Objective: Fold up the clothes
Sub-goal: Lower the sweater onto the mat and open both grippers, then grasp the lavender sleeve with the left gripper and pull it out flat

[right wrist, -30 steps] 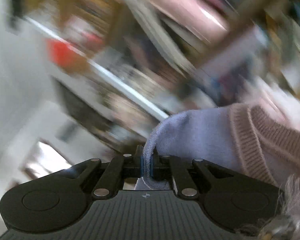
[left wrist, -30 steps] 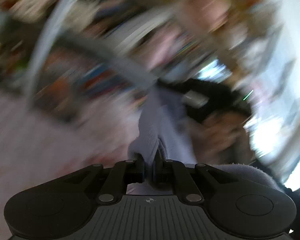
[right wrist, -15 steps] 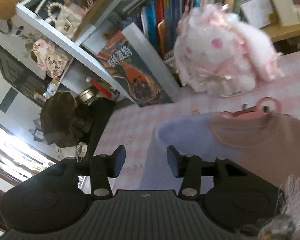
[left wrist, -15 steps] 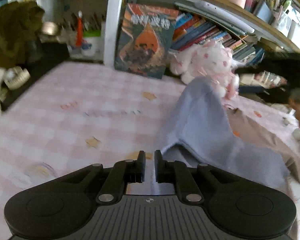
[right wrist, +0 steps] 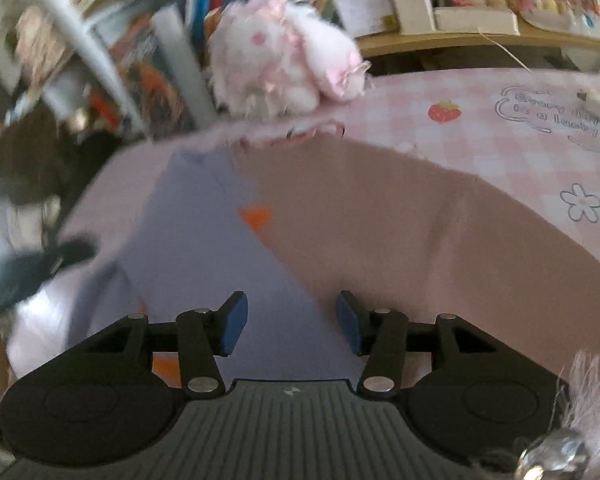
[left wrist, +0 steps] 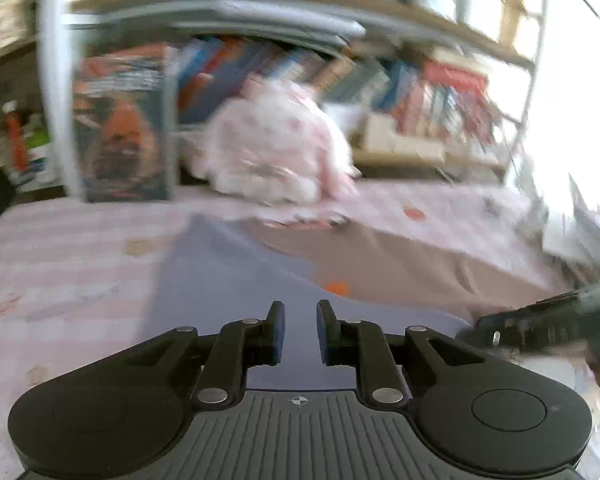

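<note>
A two-tone garment lies flat on the pink checked tablecloth [right wrist: 500,120]. Its lavender part [left wrist: 220,280] [right wrist: 204,240] meets a dusty-pink part [left wrist: 400,264] [right wrist: 420,232], with a small orange patch [right wrist: 256,216] at the seam. My left gripper [left wrist: 300,320] hovers over the lavender cloth, open by a narrow gap and holding nothing. My right gripper [right wrist: 291,320] is open wide above the line where the two colours meet, also holding nothing. Each gripper shows blurred at the edge of the other's view: the right gripper [left wrist: 540,320] and the left gripper [right wrist: 40,264].
A fluffy white-and-pink plush toy [left wrist: 276,152] [right wrist: 284,60] sits at the far edge of the garment, against a bookshelf [left wrist: 420,92] full of books. A large upright book [left wrist: 124,128] stands to the left of the toy. Bare tablecloth [left wrist: 60,272] lies left of the garment.
A second ago both grippers were shut on the lavender cloth, held up. They lowered it and let go, the right first. The garment now lies flat under both.
</note>
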`<state>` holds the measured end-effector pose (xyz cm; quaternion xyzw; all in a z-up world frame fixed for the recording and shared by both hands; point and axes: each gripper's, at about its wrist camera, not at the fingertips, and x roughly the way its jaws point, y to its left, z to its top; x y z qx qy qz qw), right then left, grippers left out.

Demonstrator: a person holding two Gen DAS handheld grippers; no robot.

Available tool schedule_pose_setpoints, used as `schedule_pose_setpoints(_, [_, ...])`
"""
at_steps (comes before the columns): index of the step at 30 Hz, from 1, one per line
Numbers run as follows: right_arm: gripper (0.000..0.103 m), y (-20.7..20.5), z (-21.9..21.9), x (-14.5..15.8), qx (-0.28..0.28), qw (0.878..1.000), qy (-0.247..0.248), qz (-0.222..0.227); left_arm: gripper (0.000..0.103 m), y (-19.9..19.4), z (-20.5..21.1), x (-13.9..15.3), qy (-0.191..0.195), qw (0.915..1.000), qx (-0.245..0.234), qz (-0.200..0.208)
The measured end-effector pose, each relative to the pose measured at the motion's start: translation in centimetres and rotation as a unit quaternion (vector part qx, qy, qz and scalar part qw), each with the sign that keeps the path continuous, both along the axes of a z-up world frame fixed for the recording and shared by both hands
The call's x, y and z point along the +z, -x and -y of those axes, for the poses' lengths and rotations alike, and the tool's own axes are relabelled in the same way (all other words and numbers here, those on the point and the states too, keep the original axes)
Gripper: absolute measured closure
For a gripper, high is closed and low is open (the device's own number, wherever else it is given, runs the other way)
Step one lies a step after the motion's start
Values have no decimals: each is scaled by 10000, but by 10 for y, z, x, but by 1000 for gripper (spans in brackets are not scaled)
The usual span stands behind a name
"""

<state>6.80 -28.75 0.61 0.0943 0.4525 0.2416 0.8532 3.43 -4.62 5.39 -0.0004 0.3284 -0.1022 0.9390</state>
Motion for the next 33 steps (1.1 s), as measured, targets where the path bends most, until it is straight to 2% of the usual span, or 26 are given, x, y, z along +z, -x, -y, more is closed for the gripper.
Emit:
schedule_pose_setpoints(3, [55,20,-5,-6,358,9984,431,99,82,-13,34,-7,-206,9991,-374,-58])
schedule_pose_setpoints(4, [55,26,-6,-7,468,9973,552,118,78,-16,46,-10,-275,9983,-503,-65])
schedule_pose_setpoints(9, [55,43,1,-15,794,9952,577,-37,75,-23,91,-21,-697,9915,-1089,-137])
schedule_pose_setpoints(14, [55,47,17,-16,868,9941,657,-38,75,-15,122,-32,-947,9850,-1386,-390])
schedule_pose_setpoints(15, [55,48,20,-16,883,9938,672,-38,72,-10,124,-32,-918,9846,-1426,-419])
schedule_pose_setpoints(17, [54,52,23,-15,1007,9926,677,-11,56,0,129,-34,-943,9828,-1526,-430])
schedule_pose_setpoints(18, [54,53,23,-15,1071,9917,712,8,54,5,131,-35,-999,9814,-1582,-434])
schedule_pose_setpoints(25, [54,65,19,-14,1641,9797,1144,121,53,26,148,-51,-1616,9644,-2016,-565])
schedule_pose_setpoints(29, [54,72,21,-14,1881,9742,1244,93,59,32,159,-55,-1848,9524,-2350,-597])
schedule_pose_setpoints(33, [52,76,23,-16,1978,9720,1267,37,63,29,170,-66,-2083,9439,-2440,-786])
